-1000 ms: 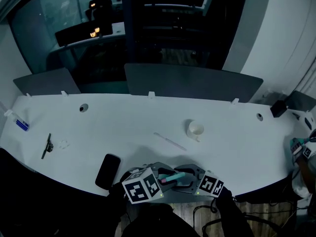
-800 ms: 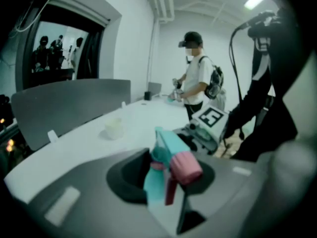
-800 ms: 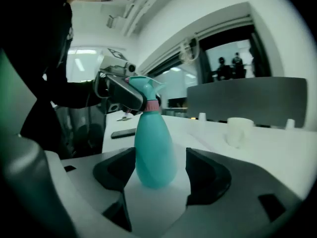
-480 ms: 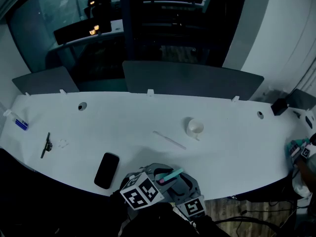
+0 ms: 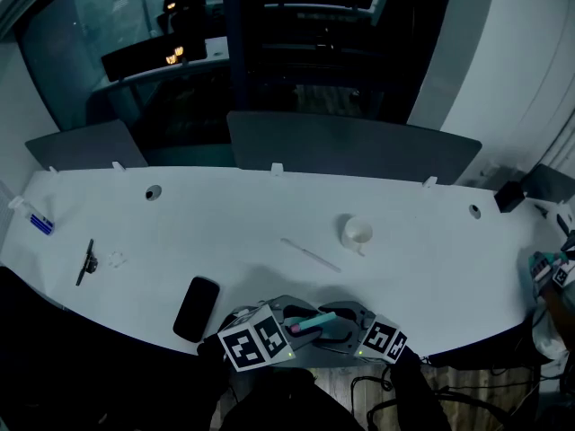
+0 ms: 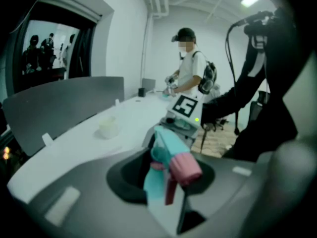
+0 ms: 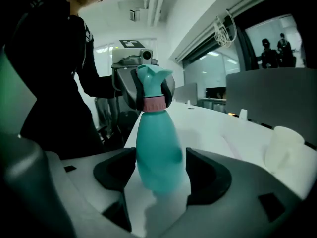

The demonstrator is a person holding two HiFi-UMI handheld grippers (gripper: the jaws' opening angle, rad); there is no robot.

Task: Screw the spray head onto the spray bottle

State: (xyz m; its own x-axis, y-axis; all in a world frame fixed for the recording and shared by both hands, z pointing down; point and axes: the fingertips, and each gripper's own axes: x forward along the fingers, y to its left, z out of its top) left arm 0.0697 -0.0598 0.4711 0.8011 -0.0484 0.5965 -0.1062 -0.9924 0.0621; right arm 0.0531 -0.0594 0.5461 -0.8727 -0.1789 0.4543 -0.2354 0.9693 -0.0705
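A teal spray bottle (image 5: 322, 324) with a pink collar hangs over the white table's near edge (image 5: 135, 326), between my two grippers. In the right gripper view its rounded body (image 7: 156, 155) sits between the jaws of my right gripper (image 7: 158, 180), which is shut on it. The pink collar (image 7: 154, 104) and teal spray head (image 7: 152, 78) point away toward the left gripper. In the left gripper view the spray head (image 6: 166, 155) and collar (image 6: 185, 166) lie between the jaws of my left gripper (image 6: 167, 185), shut on the head. My left gripper (image 5: 296, 326) and right gripper (image 5: 340, 328) face each other.
A black phone (image 5: 196, 309) lies just left of the grippers. Farther back are a white cup (image 5: 356, 233) and a thin white tube (image 5: 309, 256). A dark pen (image 5: 86, 263) lies far left. Grey dividers (image 5: 350, 151) line the far edge. Another person (image 6: 190, 76) works at the table's right end.
Half a second ago the right gripper's marker cube sat lower and further left; it is back to the right of the bottle. The left gripper and the bottle hold their place.
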